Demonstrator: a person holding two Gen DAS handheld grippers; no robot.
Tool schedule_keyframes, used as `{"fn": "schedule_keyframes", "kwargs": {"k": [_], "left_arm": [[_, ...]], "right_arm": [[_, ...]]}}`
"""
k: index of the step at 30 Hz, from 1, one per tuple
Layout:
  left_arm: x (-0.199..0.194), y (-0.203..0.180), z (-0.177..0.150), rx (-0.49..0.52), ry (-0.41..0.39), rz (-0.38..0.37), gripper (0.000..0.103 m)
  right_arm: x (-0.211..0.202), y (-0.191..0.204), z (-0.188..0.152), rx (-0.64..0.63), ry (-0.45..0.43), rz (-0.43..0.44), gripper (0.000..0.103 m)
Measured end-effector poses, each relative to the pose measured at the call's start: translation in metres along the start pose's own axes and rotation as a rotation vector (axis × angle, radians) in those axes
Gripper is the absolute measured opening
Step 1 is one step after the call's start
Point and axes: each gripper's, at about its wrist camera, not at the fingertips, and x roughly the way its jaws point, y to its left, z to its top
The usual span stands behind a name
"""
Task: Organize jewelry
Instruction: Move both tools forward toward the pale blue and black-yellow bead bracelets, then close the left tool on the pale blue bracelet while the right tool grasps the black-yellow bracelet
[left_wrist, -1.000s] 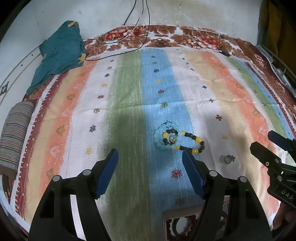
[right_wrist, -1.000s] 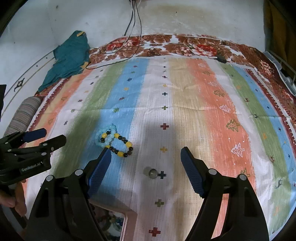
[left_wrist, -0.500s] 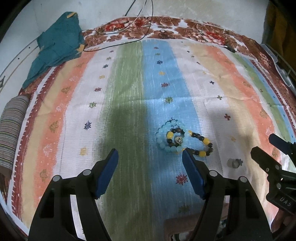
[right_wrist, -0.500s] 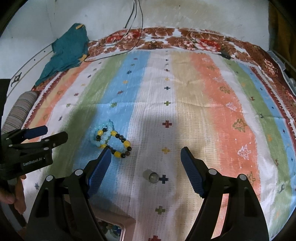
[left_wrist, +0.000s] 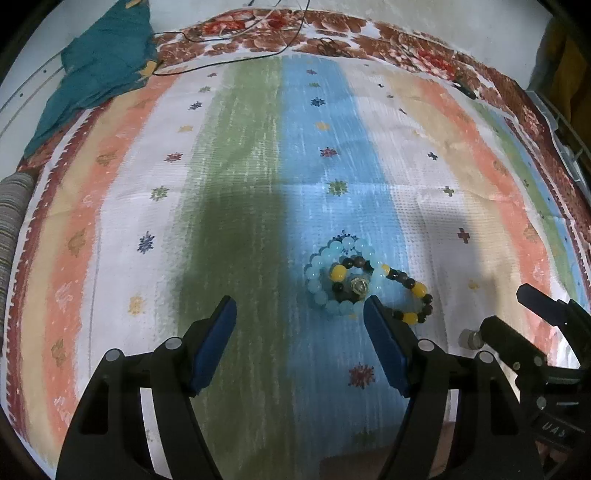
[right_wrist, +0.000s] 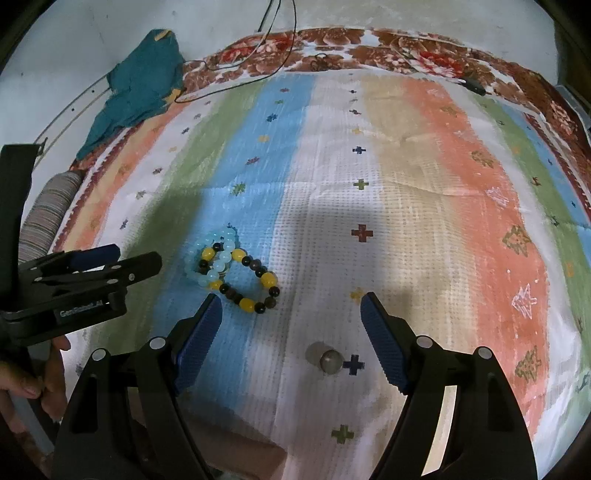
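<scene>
Both grippers are descending toward the striped bedspread (left_wrist: 236, 229), and the jewelry is now sitting lower and larger in each view than a second ago. The left gripper (left_wrist: 297, 325) is released, its jaws standing wide with nothing between them. The right gripper (right_wrist: 290, 321) is likewise released and empty.

The light blue bead bracelet (left_wrist: 325, 284) and the black and yellow bead bracelet (left_wrist: 413, 295) are lying overlapped on the blue stripe, just beyond the left gripper's right fingertip. The small metal ring (right_wrist: 330, 361) is lying apart from them, on the white stripe between the right gripper's jaws. This suggests each gripper is lining up on its own item, with no pickup yet begun.

A box edge (right_wrist: 236, 454) is showing at the near edge of the bed. The teal cloth (left_wrist: 99, 70) and black cables (left_wrist: 236, 62) are lying far off and are not obstructing. The interlocked bracelets are likely to lift together.
</scene>
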Motion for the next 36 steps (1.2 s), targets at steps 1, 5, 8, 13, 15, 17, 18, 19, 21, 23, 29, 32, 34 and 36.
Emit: {"fn": "schedule_keyframes", "kwargs": {"k": [1, 5, 8, 13, 15, 17, 18, 19, 21, 23, 29, 32, 34, 36], "left_arm": [[0.002, 0.001, 0.001, -0.002, 0.002, -0.001, 0.071], [0.01, 0.004, 0.006, -0.019, 0.016, -0.004, 0.071], [0.017, 0.008, 0.009, -0.029, 0.028, -0.001, 0.071], [0.028, 0.012, 0.011, -0.04, 0.052, -0.012, 0.071], [0.03, 0.012, 0.011, -0.04, 0.056, -0.01, 0.071], [0.034, 0.013, 0.012, -0.04, 0.059, -0.002, 0.071], [0.035, 0.014, 0.013, -0.041, 0.061, -0.001, 0.071], [0.037, 0.014, 0.014, -0.041, 0.064, 0.001, 0.071], [0.041, 0.014, 0.014, -0.048, 0.068, -0.004, 0.071], [0.044, 0.013, 0.015, -0.046, 0.072, -0.009, 0.071], [0.054, 0.012, 0.015, -0.02, 0.082, 0.027, 0.071], [0.058, 0.012, 0.013, -0.012, 0.094, 0.027, 0.071], [0.06, 0.012, 0.013, -0.008, 0.092, 0.024, 0.071], [0.062, 0.012, 0.014, 0.003, 0.092, 0.024, 0.071]], "right_arm": [[0.002, 0.0, 0.0, -0.005, 0.005, -0.001, 0.077], [0.013, 0.003, 0.001, -0.022, 0.03, -0.003, 0.077], [0.019, 0.004, 0.001, -0.03, 0.042, -0.004, 0.077], [0.026, 0.007, 0.008, -0.047, 0.048, -0.002, 0.077], [0.029, 0.008, 0.01, -0.049, 0.053, -0.001, 0.077], [0.034, 0.009, 0.01, -0.061, 0.064, -0.005, 0.077], [0.036, 0.01, 0.009, -0.066, 0.07, -0.007, 0.077], [0.038, 0.01, 0.009, -0.071, 0.075, -0.013, 0.077], [0.042, 0.01, 0.008, -0.072, 0.082, -0.02, 0.075], [0.046, 0.01, 0.009, -0.072, 0.092, -0.021, 0.071], [0.054, 0.011, 0.011, -0.084, 0.117, -0.014, 0.065], [0.062, 0.014, 0.007, -0.11, 0.143, -0.026, 0.058], [0.065, 0.013, 0.006, -0.111, 0.148, -0.018, 0.053], [0.066, 0.011, 0.007, -0.11, 0.156, -0.011, 0.052]]}}
